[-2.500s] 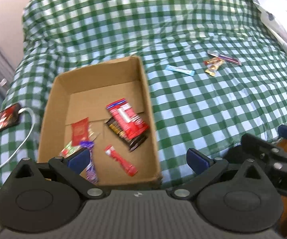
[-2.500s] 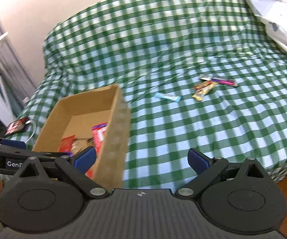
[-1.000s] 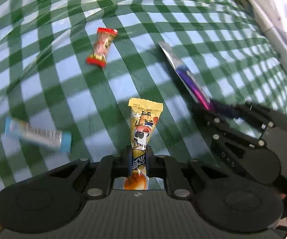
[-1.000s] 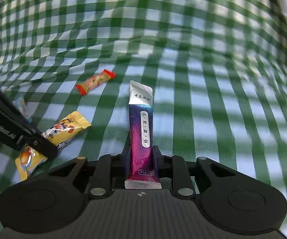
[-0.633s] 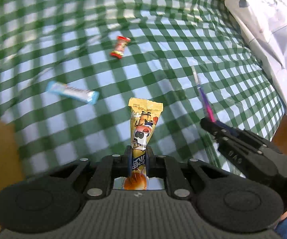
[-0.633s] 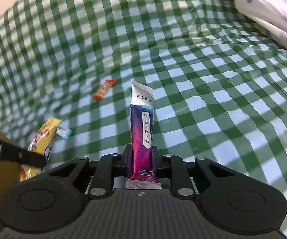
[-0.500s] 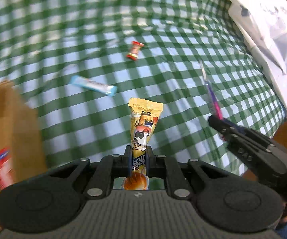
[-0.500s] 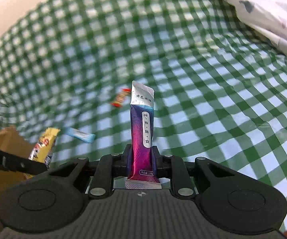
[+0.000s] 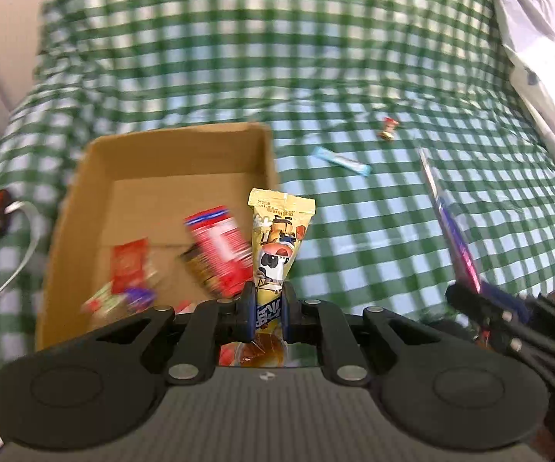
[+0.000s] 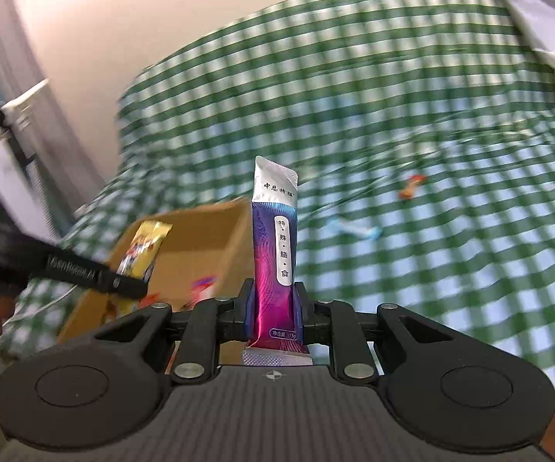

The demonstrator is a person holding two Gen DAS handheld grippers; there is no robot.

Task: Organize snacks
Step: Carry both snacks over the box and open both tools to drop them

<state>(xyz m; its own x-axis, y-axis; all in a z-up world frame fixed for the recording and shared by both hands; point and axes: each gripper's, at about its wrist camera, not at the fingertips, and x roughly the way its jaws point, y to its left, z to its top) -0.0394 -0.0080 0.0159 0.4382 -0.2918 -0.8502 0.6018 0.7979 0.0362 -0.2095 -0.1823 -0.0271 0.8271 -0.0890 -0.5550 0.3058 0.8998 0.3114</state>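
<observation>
Since 0.5 s ago we have swung both grippers back to the box [image 9: 85, 208]. Left gripper [image 9: 265, 310] clamps the yellow pack [image 9: 277, 246] over it; right gripper [image 10: 273, 313] clamps the purple sachet [image 10: 275, 246] beside its wall. We should release only once each is well inside the rim.

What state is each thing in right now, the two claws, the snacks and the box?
Left claw: shut on yellow packet.
Right claw: shut on purple sachet.
Box: open-topped, on the bed, several snacks inside.
Blue bar: lying loose on the bedspread.
Red candy: lying loose on the bedspread, beyond the blue bar.
</observation>
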